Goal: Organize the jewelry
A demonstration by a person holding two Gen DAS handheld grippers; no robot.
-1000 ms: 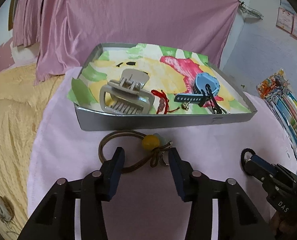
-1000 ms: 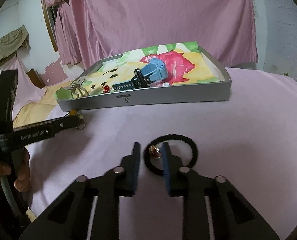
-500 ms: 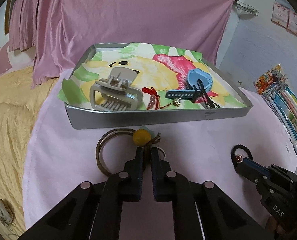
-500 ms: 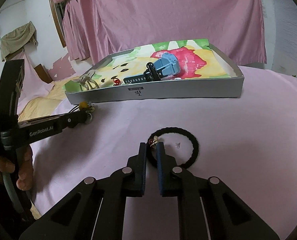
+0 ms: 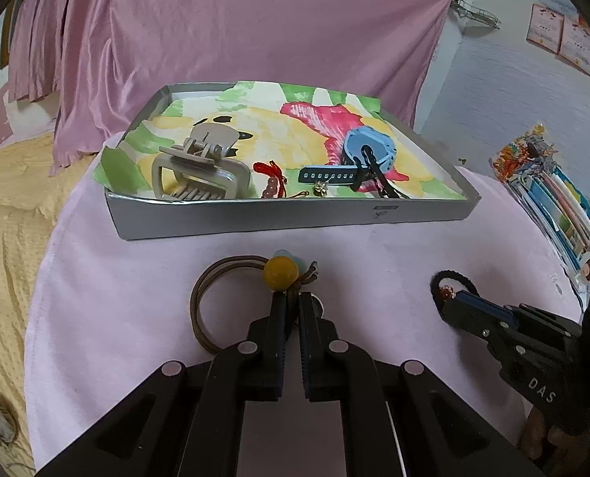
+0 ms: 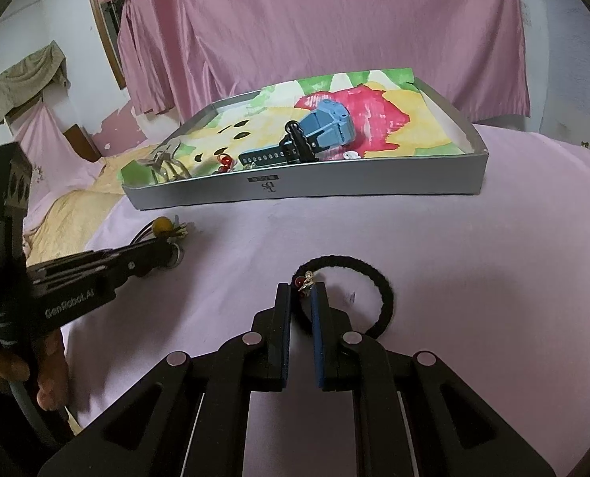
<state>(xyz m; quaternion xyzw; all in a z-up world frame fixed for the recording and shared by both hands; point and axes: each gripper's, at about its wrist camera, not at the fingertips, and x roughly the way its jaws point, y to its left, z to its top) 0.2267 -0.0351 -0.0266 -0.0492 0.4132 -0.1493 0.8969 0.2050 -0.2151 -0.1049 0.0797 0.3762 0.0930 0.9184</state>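
Note:
A brown hair tie with a yellow bead lies on the pink cloth in front of the grey tray. My left gripper is shut on its knot just behind the bead. A black hair tie with a small red-and-gold charm lies further right. My right gripper is shut on it at the charm. In the tray lie a beige claw clip, a red bracelet and a blue watch.
The tray is lined with a colourful painted sheet. A pack of coloured pens lies at the table's right edge. A yellow blanket lies left of the pink cloth. Pink curtains hang behind.
Both grippers have closed, the left on the brown hair tie's knot and the right on the black hair tie at its charm. Both ties have lifted slightly with them.

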